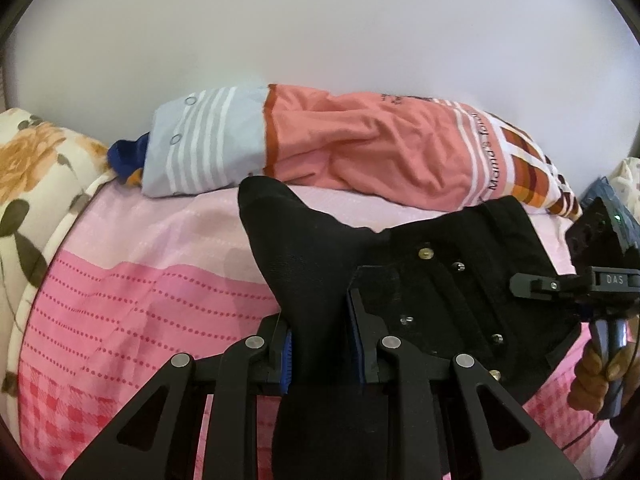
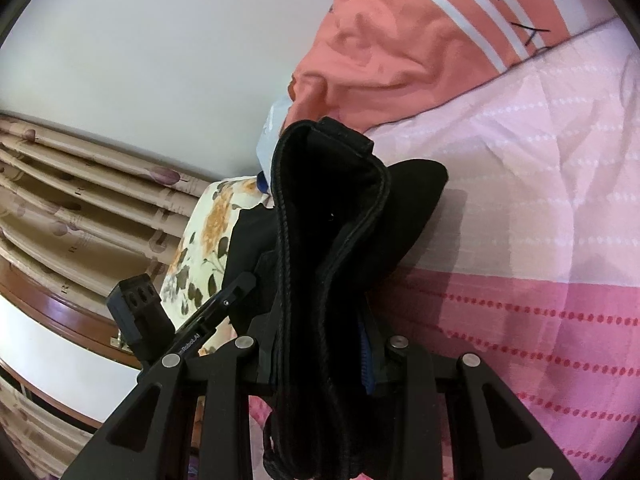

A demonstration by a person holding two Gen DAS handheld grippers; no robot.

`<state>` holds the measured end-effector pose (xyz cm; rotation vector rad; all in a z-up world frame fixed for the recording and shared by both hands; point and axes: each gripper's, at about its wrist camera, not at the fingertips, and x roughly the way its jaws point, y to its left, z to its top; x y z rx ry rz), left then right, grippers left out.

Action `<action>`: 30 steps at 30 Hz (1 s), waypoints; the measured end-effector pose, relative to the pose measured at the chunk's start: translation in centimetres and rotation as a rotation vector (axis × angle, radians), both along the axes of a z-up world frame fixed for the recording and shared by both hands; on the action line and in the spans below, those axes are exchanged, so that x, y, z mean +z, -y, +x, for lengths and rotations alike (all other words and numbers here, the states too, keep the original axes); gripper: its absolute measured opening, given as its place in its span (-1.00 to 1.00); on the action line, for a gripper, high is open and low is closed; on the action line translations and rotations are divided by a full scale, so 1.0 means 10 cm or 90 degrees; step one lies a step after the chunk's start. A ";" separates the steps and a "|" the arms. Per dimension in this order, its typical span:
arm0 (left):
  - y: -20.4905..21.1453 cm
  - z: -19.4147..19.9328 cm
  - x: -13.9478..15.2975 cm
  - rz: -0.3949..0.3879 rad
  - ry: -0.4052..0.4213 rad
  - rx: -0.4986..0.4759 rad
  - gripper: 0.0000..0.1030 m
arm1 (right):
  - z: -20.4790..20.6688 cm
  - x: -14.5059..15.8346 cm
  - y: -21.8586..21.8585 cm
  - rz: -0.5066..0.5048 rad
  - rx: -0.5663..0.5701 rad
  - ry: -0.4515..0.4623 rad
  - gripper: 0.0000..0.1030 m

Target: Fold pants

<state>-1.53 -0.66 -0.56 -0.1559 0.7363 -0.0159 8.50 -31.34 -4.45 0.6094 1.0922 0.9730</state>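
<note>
Both claws (image 1: 324, 344) (image 2: 324, 344) clamp black pants (image 1: 304, 248), fabric end pointing upward.

Matte black linkage arms with silver pivot pins are framing both views; blue pads are lining the left gripper (image 1: 325, 350), and white lettering is showing beside the right gripper (image 2: 326, 360)

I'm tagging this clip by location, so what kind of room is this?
Most likely a bedroom: black pants are held over a bed with a pink sheet, a long pillow and curtains.
</note>
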 end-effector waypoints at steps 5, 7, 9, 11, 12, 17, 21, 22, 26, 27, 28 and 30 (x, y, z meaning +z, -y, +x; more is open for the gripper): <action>-0.06 -0.05 -0.10 0.065 0.006 0.049 -0.08 | -0.01 -0.11 0.07 -0.026 -0.022 0.001 -0.45; -0.09 -0.10 -0.12 0.089 0.024 0.067 0.19 | -0.02 -0.14 0.09 -0.033 -0.029 0.009 -0.44; -0.11 -0.16 -0.11 0.112 0.038 0.099 0.53 | -0.06 -0.10 0.08 -0.080 -0.043 0.044 -0.38; -0.12 -0.24 -0.10 0.135 0.057 0.131 0.62 | -0.16 -0.01 0.08 -0.117 -0.072 0.089 -0.32; -0.11 -0.30 -0.08 0.146 0.068 0.148 0.71 | -0.25 0.08 0.11 -0.132 -0.102 0.124 -0.32; -0.06 -0.46 -0.03 0.147 0.094 0.180 0.87 | -0.85 0.51 0.08 -0.172 -0.167 0.279 0.35; 0.03 -0.55 -0.02 0.145 0.099 0.189 0.91 | -1.13 0.58 -0.09 -0.193 -0.146 0.320 0.61; 0.06 -0.56 -0.02 0.141 0.101 0.187 0.91 | -1.17 0.57 -0.13 -0.199 -0.136 0.322 0.61; 0.12 -0.63 0.00 0.129 0.111 0.193 0.91 | -1.32 0.52 -0.32 -0.235 -0.116 0.337 0.64; 0.13 -0.66 0.01 0.123 0.114 0.193 0.92 | -1.35 0.51 -0.35 -0.242 -0.117 0.337 0.64; 0.13 -0.68 0.02 0.113 0.116 0.192 0.92 | -1.36 0.50 -0.35 -0.245 -0.119 0.336 0.64; 0.12 -0.72 0.04 0.098 0.112 0.197 0.93 | -1.39 0.50 -0.37 -0.249 -0.122 0.334 0.71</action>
